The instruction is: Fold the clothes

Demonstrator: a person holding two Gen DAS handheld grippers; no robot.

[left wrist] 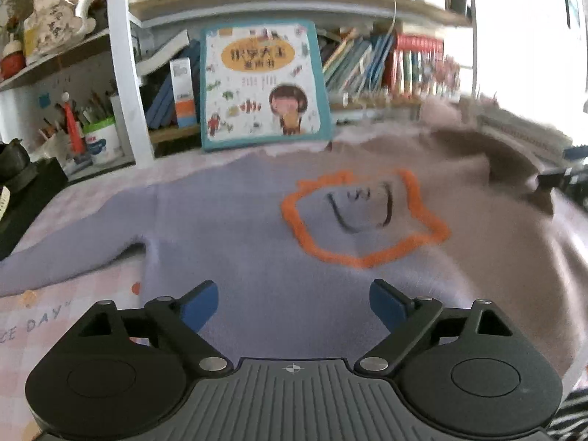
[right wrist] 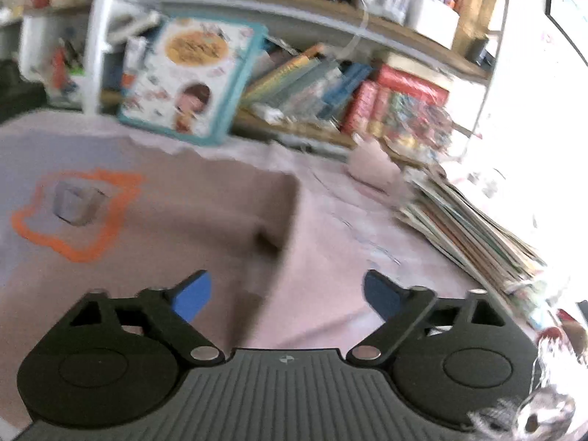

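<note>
A lilac and tan sweater with an orange outline and a black smile on its chest lies spread flat on the pink checked tablecloth. Its left sleeve stretches out to the left. My left gripper hovers open just above the sweater's near part, nothing between its blue pads. In the right wrist view the same sweater fills the left and middle, its tan right side folded over with an edge down the middle. My right gripper is open above that edge and holds nothing.
A teal-edged picture book leans against shelves of books at the back. A pen cup and a black box stand at far left. A slanting pile of books lies on the table at right, by a bright window.
</note>
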